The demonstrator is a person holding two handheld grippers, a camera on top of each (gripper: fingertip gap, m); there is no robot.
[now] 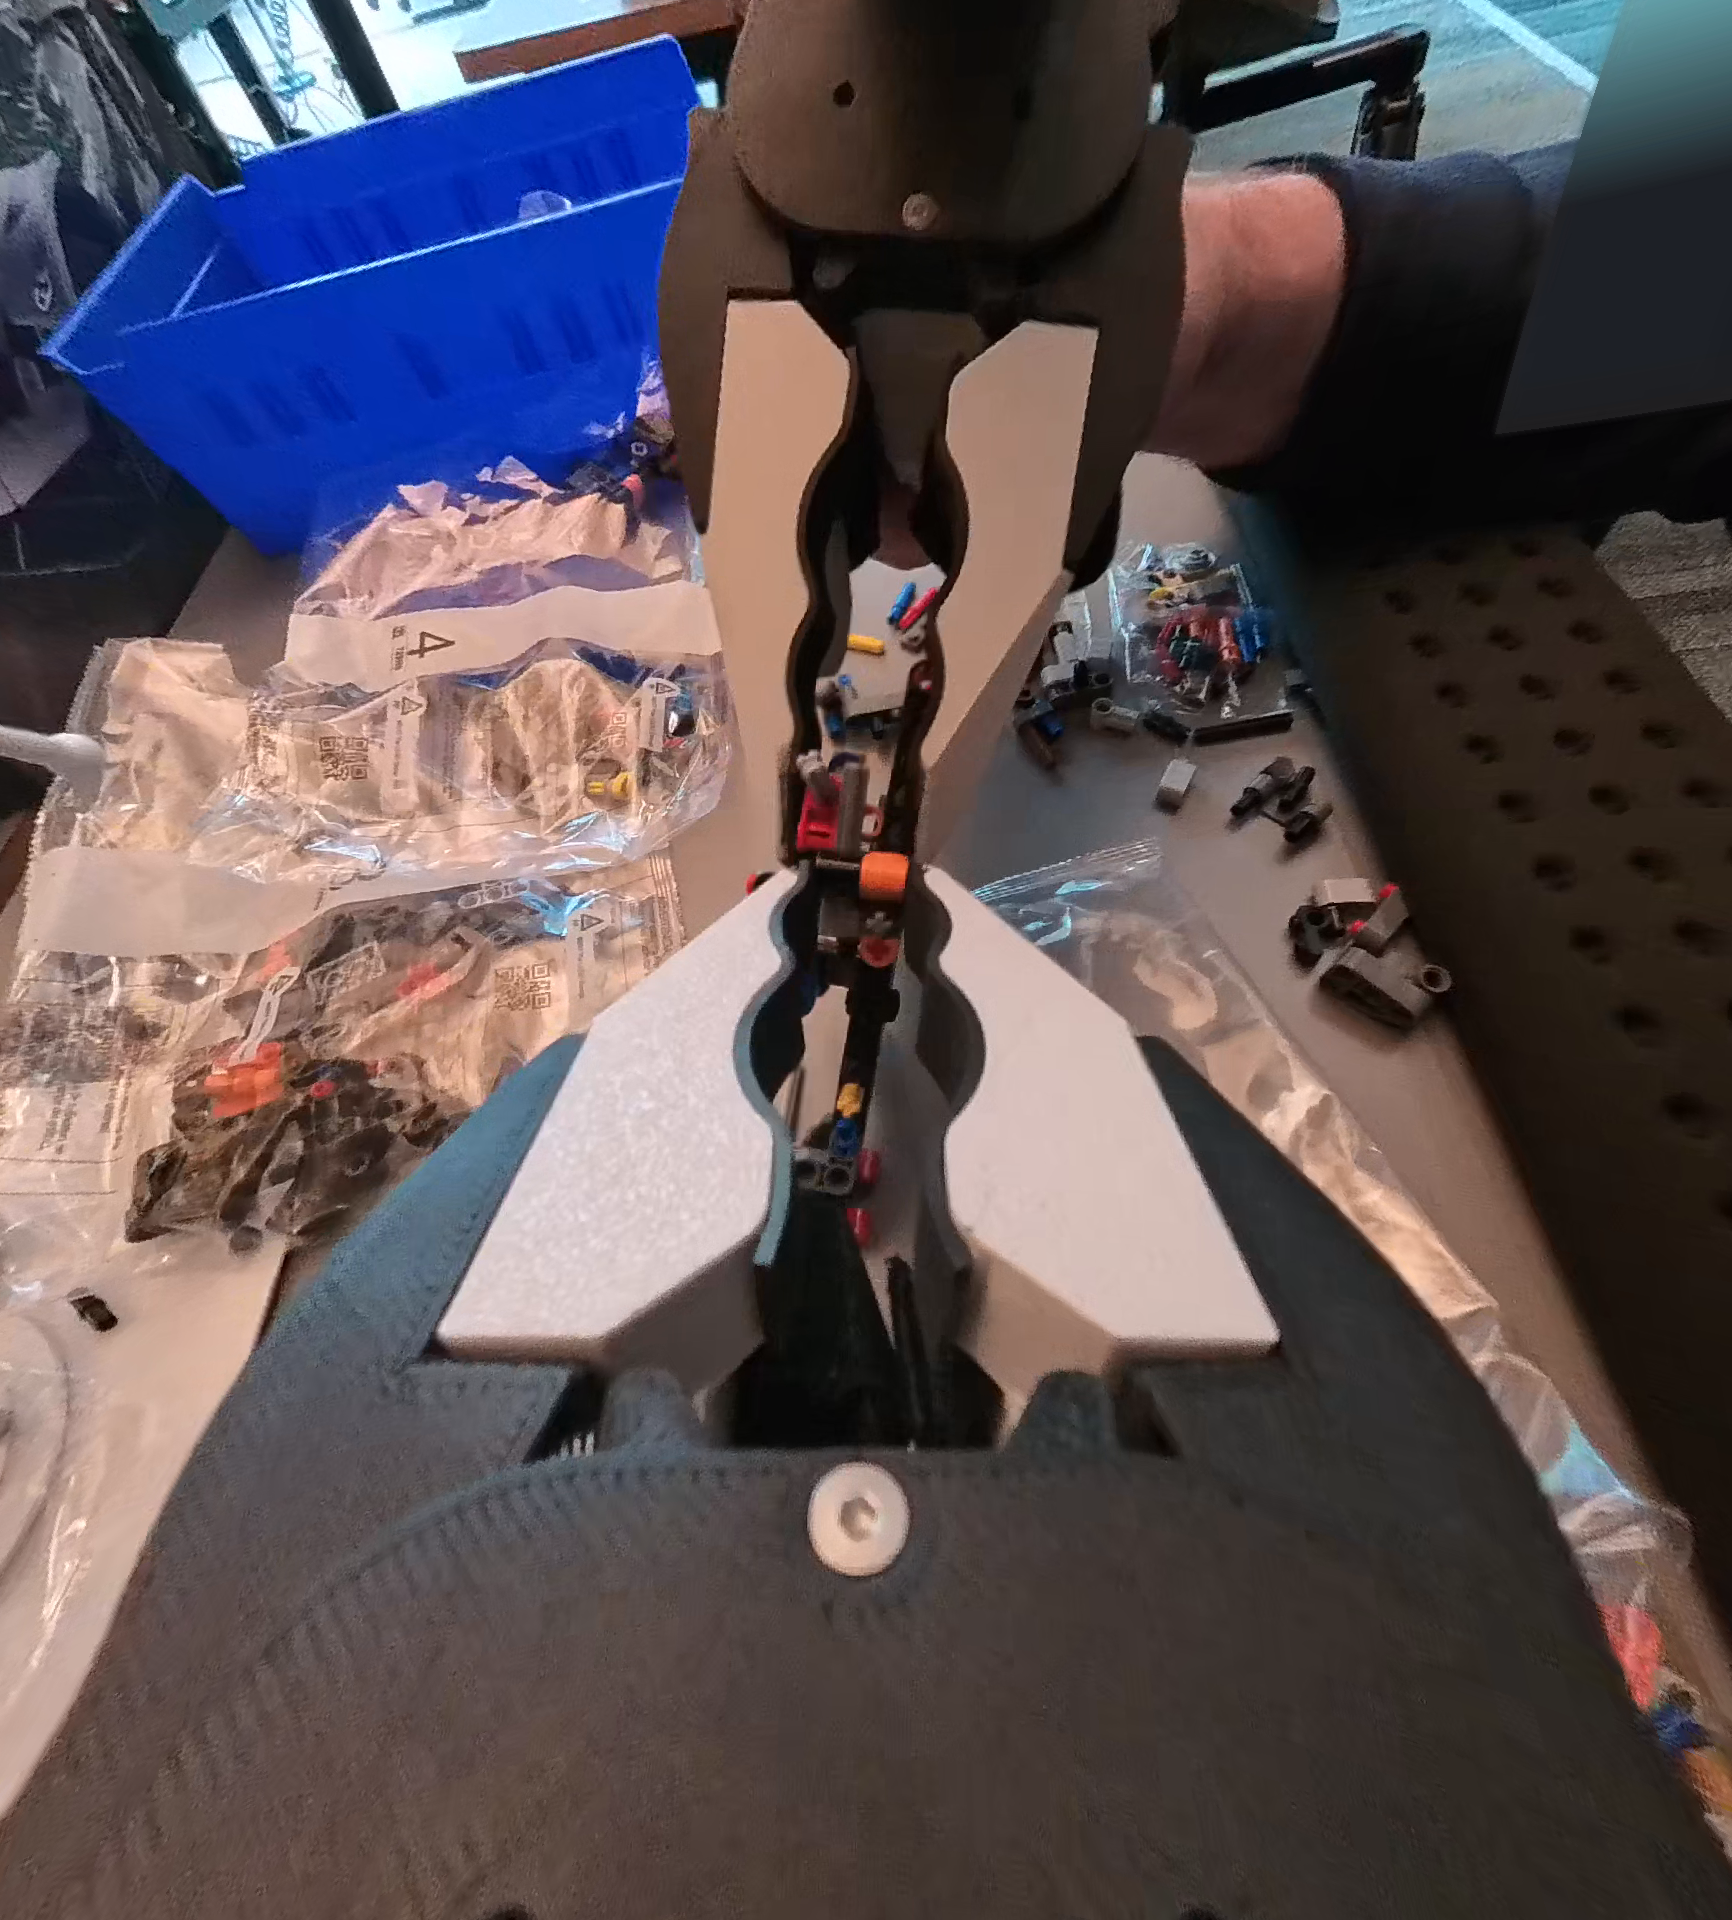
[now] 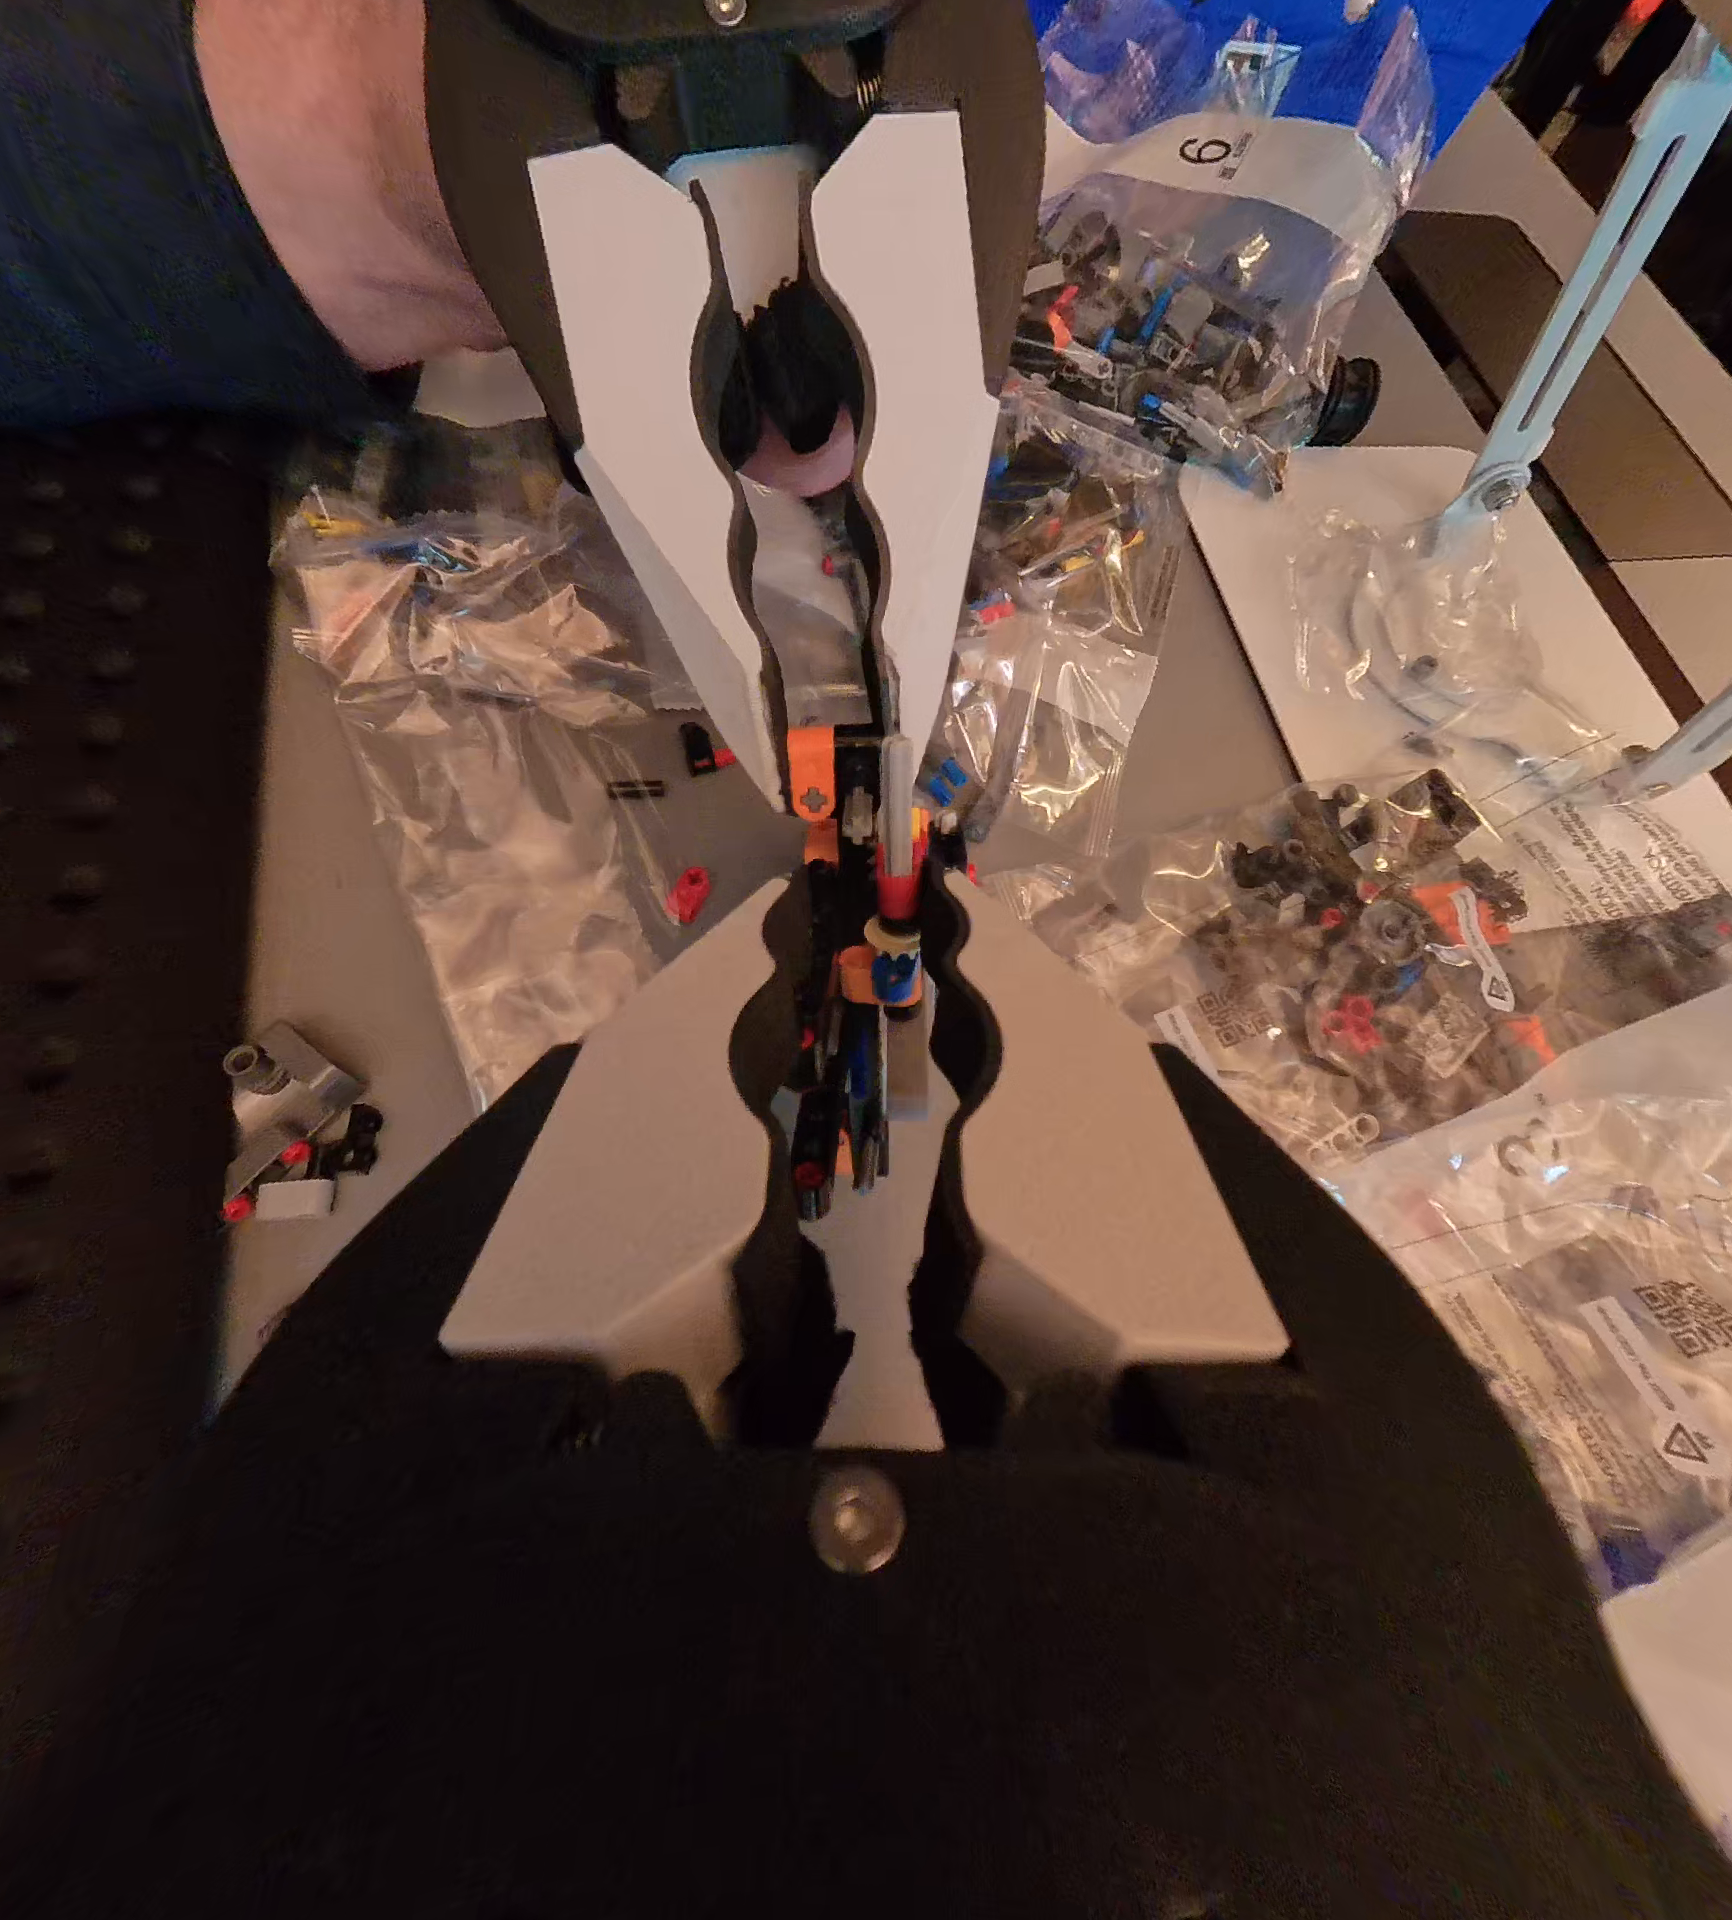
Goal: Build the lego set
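A narrow lego assembly (image 1: 867, 1023) of black beams with orange, red, blue and yellow pieces hangs above the grey table, held from both ends. My left gripper (image 1: 862, 881) is shut on its near end. My right gripper (image 1: 857, 821) comes in from the top, tip to tip with the left one, and is shut on the far end. In the right wrist view the assembly (image 2: 820, 1127) sits between my right gripper's (image 2: 867, 883) jaws, with a grey axle and an orange piece sticking out. The left gripper (image 2: 841, 764) clamps the other end from above.
A blue bin (image 1: 374, 343) stands at the back left. Numbered clear bags of parts (image 1: 426, 727) cover the left of the table. Loose grey and black pieces (image 1: 1371, 945) and a small bag (image 1: 1194, 623) lie right, beside a dark perforated mat (image 1: 1620, 831). A grey sub-assembly (image 2: 290, 1091) lies near the mat. The tips of both grippers are at nearly the same place.
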